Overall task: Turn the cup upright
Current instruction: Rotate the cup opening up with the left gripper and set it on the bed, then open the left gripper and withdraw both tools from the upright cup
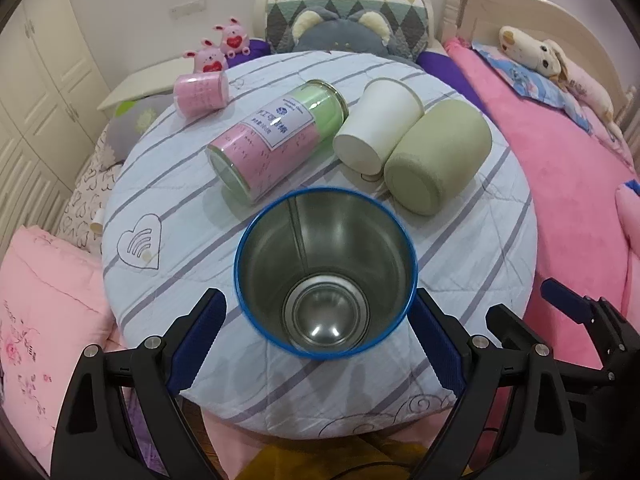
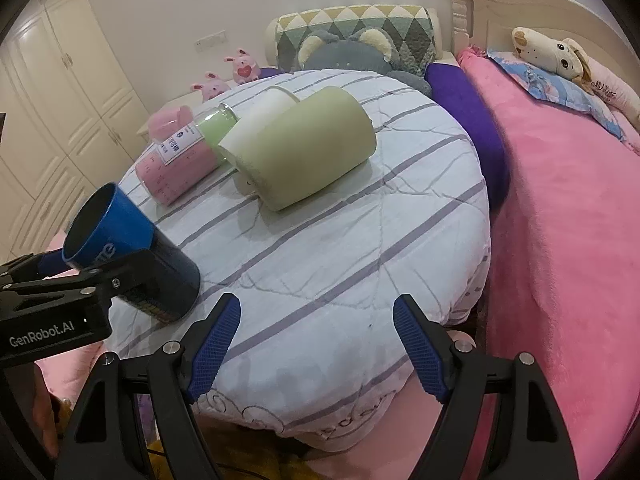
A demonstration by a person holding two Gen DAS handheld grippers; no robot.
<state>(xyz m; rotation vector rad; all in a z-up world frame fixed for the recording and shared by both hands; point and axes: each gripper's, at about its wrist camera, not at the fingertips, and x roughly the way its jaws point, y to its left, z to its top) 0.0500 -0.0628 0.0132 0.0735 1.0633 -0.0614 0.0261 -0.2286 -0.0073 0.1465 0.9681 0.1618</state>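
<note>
Four containers (image 1: 276,142) on striped round table (image 1: 460,264); pink bed (image 1: 560,168) beside.

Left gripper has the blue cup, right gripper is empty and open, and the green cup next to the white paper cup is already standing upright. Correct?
Not quite. The green cup is not upright: the right wrist view shows it lying on its side beside the white paper cup. The rest holds: the left gripper has the blue cup, and the right gripper is empty and open.

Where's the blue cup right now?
The blue cup sits tilted between the left gripper fingers at the table's near edge, in front of the pink-green jar.
</note>
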